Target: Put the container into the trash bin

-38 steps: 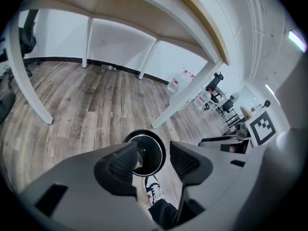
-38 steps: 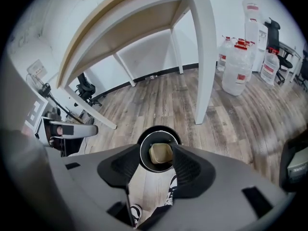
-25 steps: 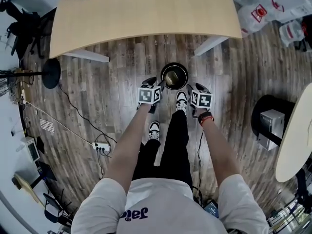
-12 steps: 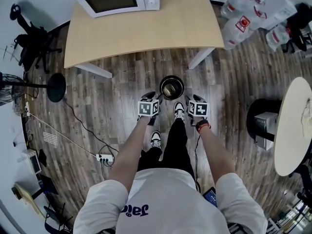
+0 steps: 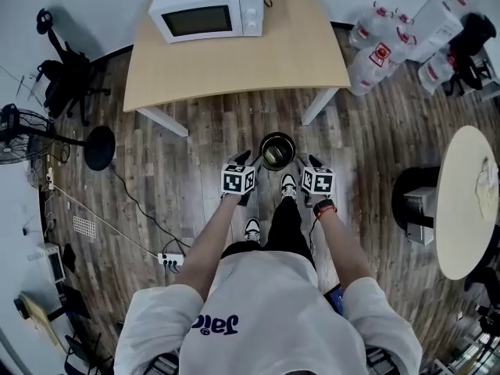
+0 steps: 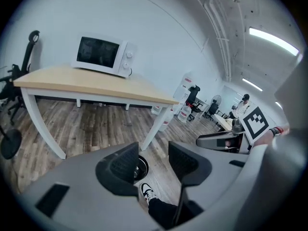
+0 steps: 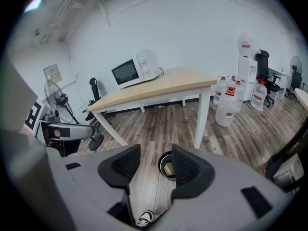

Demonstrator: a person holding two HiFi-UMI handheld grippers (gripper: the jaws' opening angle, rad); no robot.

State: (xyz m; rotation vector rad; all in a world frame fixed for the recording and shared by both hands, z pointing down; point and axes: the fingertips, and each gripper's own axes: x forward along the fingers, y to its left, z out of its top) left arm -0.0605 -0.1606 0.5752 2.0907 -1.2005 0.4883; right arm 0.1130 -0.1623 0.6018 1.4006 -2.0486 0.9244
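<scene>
Container (image 7: 169, 169), a tan object, lies inside the round black trash bin (image 7: 163, 159), which stands on the wood floor (image 5: 195, 155) at the centre of the head view, just below the near edge of the surface (image 5: 297, 49) that carries the microwave (image 5: 207, 8); how it sits in the bin, flat or leaning on the wall, I cannot tell. Left hand-held gripper (image 6: 154, 160) has its jaws apart with nothing between them but floor and the bin's rim seen beyond; right hand-held gripper (image 7: 154, 165) is likewise spread and empty, the bin showing in its gap; so nothing can be dropped, and the task looks done.

What remains risky, as I judge it, is the bin itself: the person's forward shoe (image 5: 290, 184) is just beside its rim, so a careless step could tip it and spill the container back out; either hand-held gripper, flanking the bin in the head view, could clip the rim if swung inward; the power strip (image 5: 169, 259) and its cable at lower left could catch a foot on stepping backward.
</scene>
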